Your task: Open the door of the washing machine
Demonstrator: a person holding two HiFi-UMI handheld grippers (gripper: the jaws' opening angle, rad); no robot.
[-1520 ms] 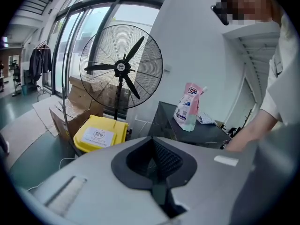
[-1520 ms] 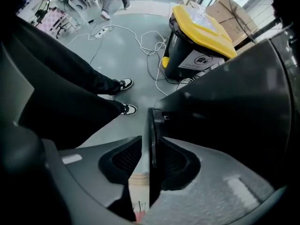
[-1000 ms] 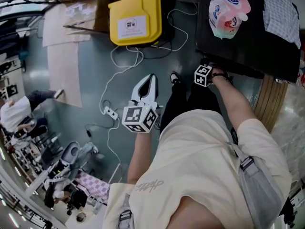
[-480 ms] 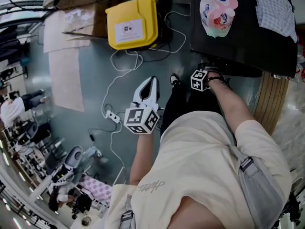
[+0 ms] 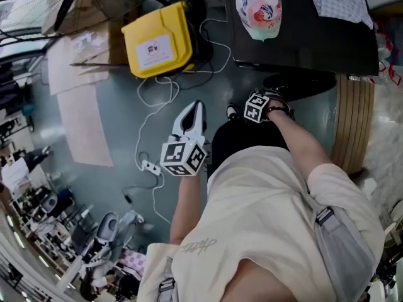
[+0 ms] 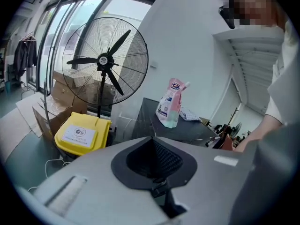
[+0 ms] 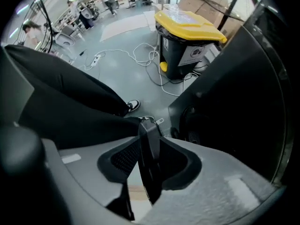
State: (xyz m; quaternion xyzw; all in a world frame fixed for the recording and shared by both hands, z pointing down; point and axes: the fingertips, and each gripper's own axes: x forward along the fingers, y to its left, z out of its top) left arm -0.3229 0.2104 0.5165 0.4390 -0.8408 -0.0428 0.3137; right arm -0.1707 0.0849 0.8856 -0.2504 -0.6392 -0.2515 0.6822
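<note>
The machine (image 5: pixel 296 39) stands ahead and to the right, and its door (image 5: pixel 301 83) appears swung partway out. The door's upright edge stands between the jaws of the nearer right gripper (image 5: pixel 256 107), which have just been opening and are no longer clamped. The left gripper (image 5: pixel 191 119) is closed, empty and well apart.

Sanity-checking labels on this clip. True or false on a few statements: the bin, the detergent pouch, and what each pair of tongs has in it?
1. The yellow bin stands on the floor beside the washing machine. True.
2. The detergent pouch lies on the floor. False: it sits on top of the washing machine.
3. The left tongs hold nothing. True.
4. Nothing stands between the right tongs. False: a dark door edge stands between them. They have just been opening, and a gap shows at one pad.
</note>
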